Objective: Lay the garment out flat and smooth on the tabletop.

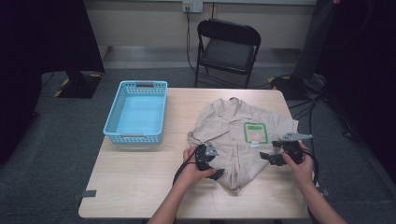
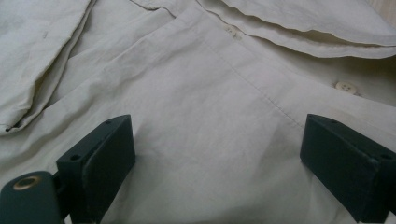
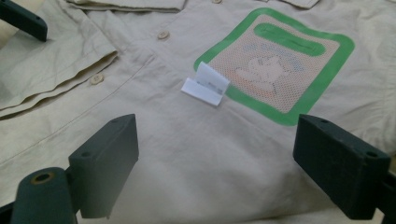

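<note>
Beige shirt (image 1: 238, 135) spread front-up on the bench (image 1: 140, 177), collar toward 12 o'clock, hem toward 6, green patch (image 1: 255, 132) on the chest toward 3. Empty blue basket (image 1: 137, 112) at 10 o'clock, well apart from the cloth. Left hand-held gripper (image 1: 215, 173) low over the hem at the 7 o'clock side, jaws released and wide apart, nothing between them but flat fabric below. Right hand-held gripper (image 1: 267, 157) at 4 o'clock by the shirt's edge, likewise released, looking across the white tag (image 3: 205, 84) and a button (image 3: 162, 34) on the placket.

Probably the start of a fold or a lift toward the basket, grip not yet taken. Next: lower each pair of jaws onto a fabric edge, pinch a layer cleanly at hem or side seam, both sides matched to avoid a skewed pull.
</note>
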### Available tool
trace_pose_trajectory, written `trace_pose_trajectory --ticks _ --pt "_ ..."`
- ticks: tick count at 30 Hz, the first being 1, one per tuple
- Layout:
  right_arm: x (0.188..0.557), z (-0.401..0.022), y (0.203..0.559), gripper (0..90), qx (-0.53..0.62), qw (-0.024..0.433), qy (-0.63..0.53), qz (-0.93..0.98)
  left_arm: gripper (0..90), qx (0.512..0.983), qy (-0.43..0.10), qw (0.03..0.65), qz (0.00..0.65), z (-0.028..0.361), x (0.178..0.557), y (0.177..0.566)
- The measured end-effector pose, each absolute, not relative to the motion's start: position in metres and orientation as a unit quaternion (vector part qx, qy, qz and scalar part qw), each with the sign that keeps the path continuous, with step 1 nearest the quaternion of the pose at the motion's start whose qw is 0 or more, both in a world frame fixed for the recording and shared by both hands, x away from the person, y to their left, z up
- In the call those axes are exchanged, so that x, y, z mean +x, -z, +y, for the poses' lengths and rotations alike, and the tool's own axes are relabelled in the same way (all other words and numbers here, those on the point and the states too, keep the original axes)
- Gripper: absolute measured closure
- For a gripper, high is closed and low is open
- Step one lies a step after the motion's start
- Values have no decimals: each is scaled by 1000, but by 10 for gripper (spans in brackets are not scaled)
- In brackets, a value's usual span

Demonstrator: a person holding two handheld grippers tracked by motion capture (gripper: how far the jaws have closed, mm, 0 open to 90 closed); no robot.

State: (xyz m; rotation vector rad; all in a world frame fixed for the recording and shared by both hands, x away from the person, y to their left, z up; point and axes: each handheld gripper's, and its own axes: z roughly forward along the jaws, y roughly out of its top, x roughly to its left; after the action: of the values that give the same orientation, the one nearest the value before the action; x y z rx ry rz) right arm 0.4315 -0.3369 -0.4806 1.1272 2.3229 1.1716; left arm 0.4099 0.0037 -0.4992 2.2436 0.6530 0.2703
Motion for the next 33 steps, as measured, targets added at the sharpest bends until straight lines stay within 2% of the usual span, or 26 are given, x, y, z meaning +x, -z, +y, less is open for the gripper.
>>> trace_pose_trajectory --ticks 16,33 --pt "409 -333 498 138 383 157 -386 825 97 880 -106 385 256 4 410 499" --pt "408 -329 499 113 373 164 -364 838 101 880 -109 384 258 3 409 499"
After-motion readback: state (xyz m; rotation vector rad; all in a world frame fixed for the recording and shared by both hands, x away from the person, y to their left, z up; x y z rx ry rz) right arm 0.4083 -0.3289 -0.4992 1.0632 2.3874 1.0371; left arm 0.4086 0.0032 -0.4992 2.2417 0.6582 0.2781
